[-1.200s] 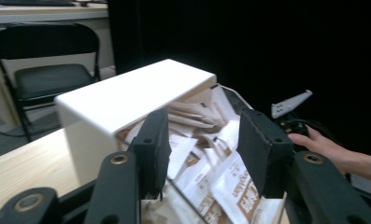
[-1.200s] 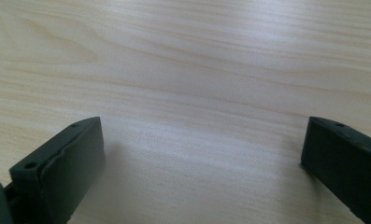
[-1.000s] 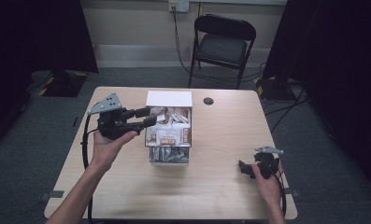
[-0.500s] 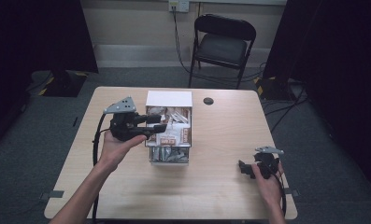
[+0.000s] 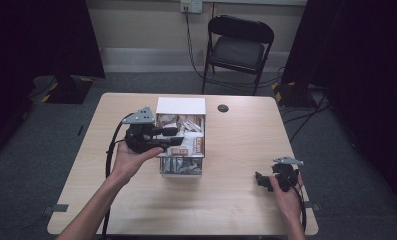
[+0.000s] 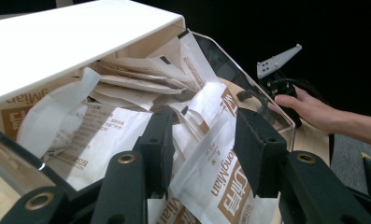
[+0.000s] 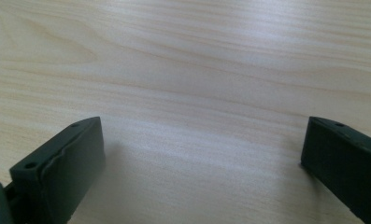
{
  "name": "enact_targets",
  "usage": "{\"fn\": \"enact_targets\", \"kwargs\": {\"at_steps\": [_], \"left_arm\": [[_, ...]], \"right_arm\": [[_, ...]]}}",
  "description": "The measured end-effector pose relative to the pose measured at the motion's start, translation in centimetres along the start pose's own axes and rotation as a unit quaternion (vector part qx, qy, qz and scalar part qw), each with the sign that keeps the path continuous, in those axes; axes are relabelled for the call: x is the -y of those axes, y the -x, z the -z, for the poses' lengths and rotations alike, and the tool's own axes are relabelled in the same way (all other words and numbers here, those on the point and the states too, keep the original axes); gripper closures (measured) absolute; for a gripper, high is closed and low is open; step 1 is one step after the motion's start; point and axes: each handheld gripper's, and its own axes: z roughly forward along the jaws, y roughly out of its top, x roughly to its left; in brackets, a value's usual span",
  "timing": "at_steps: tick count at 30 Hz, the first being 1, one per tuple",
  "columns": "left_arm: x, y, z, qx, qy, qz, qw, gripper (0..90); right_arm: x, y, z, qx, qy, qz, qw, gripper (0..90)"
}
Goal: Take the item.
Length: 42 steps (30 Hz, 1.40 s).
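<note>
Fingers [image 6: 157, 140] of the left gripper [image 6: 202, 144] spread above packets [image 6: 206, 154], partly hidden under the box's white lid [image 6: 71, 37]; right gripper [image 7: 202, 154] spread wide over bare table [image 7: 183, 70].

One clear box [image 5: 181, 167] with one white lid [image 5: 181, 105] stands on the one worktop [image 5: 236, 145]. Inside the box lie many paper sachets [image 6: 211, 154], too overlapped to count. One small black disc [image 5: 223, 108] sits beside the box. Two tongs: left [image 5: 175, 136] over the box, right [image 5: 260, 181] well apart from it. One chair [image 5: 240, 47] stands beyond the box.
</note>
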Motion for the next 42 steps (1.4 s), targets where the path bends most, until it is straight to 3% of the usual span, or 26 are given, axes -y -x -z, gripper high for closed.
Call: {"fn": "enact_targets", "kwargs": {"at_steps": [2,5,10,16,19,22,24,29,36,40,42], "left_arm": [[0.0,0.1,0.0,0.009,-0.014,-0.004,0.9999,59.7],[0.0,0.2,0.2,0.001,-0.021,-0.012,0.9997,66.1],[0.1,-0.2,0.8,0.028,-0.004,0.004,0.9996,72.4],[-0.2,0.3,0.9,0.017,-0.009,-0.008,0.9998,82.4],[-0.4,0.5,1.1,0.032,-0.004,-0.010,0.9994,84.8],[-0.5,0.9,1.3,0.041,0.003,-0.013,0.9991,84.3],[-0.6,1.2,1.2,0.058,0.004,-0.012,0.9982,84.6],[-0.5,1.6,0.7,0.069,-0.010,-0.025,0.9973,81.0],[-0.3,1.1,0.7,0.085,-0.006,-0.018,0.9962,77.7],[-0.3,0.8,0.9,0.067,0.001,-0.016,0.9976,70.2],[-0.2,0.7,0.8,0.070,-0.001,-0.014,0.9975,68.4]], "right_arm": [[0.0,0.0,0.0,0.000,0.000,0.000,1.0000,0.0],[0.0,0.0,0.0,0.000,0.000,0.000,1.0000,0.0],[0.0,0.0,0.0,0.000,0.000,0.000,1.0000,0.0],[0.0,0.0,0.0,0.000,0.000,0.000,1.0000,0.0],[0.0,0.0,0.0,0.000,0.000,0.000,1.0000,0.0],[0.0,0.0,0.0,0.000,0.000,0.000,1.0000,0.0],[0.0,0.0,0.0,0.000,0.000,0.000,1.0000,0.0],[0.0,0.0,0.0,0.000,0.000,0.000,1.0000,0.0],[0.0,0.0,0.0,0.000,0.000,0.000,1.0000,0.0],[0.0,0.0,0.0,0.000,0.000,0.000,1.0000,0.0],[0.0,0.0,0.0,0.000,0.000,0.000,1.0000,0.0]]}}
